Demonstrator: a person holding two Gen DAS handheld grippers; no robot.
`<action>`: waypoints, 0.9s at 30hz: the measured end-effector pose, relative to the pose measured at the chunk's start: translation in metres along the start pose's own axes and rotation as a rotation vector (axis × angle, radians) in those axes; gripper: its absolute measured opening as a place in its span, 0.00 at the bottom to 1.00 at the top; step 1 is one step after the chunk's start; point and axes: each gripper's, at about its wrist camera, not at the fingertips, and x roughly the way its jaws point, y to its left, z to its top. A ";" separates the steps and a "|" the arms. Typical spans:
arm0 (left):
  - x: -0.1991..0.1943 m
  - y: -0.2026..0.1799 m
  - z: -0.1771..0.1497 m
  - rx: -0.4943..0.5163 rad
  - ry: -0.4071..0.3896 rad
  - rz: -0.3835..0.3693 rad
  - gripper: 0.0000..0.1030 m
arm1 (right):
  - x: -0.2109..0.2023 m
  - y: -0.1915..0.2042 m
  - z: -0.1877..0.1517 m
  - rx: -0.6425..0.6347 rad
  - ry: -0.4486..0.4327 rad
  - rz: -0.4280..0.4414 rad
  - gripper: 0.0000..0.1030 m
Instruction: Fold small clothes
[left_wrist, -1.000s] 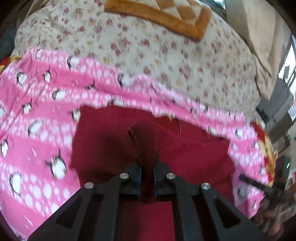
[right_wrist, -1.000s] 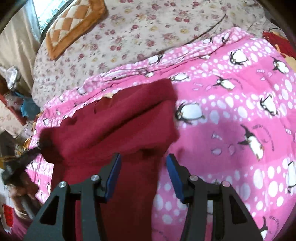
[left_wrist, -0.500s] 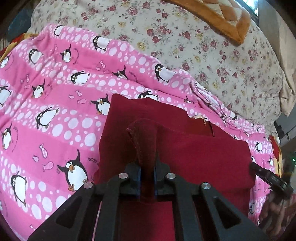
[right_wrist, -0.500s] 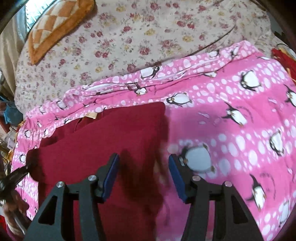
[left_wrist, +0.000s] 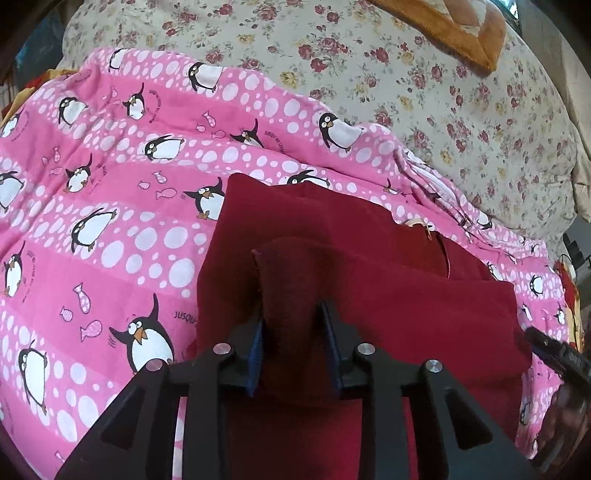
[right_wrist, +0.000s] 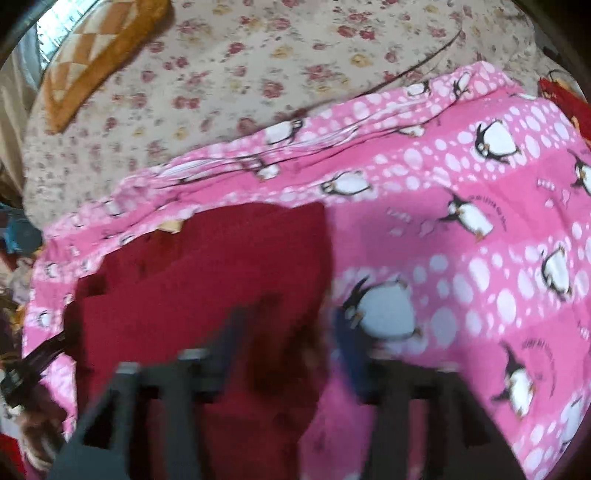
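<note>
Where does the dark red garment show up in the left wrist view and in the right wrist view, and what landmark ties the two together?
Left wrist view: the dark red garment fills the lower centre, a fold of it between the fingers of the left gripper.
Right wrist view: lower left of centre, ahead of the blurred right gripper.
Shared landmark: the pink penguin blanket beneath it.

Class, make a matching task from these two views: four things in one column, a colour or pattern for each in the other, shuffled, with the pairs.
1 garment
2 blanket
3 bedsheet
4 cushion

a floral cream
b dark red
c orange and cream check
d pink with penguins

Pairs: 1-b, 2-d, 3-a, 4-c
</note>
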 end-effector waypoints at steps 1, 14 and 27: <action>0.000 0.000 0.000 -0.001 -0.002 0.002 0.08 | 0.001 0.004 -0.005 -0.016 0.004 0.004 0.69; 0.002 -0.006 -0.007 0.040 -0.010 0.021 0.12 | 0.005 0.002 -0.019 -0.078 0.013 -0.097 0.22; -0.009 -0.009 0.002 0.041 -0.056 0.041 0.12 | -0.010 0.049 0.014 -0.177 -0.100 -0.045 0.37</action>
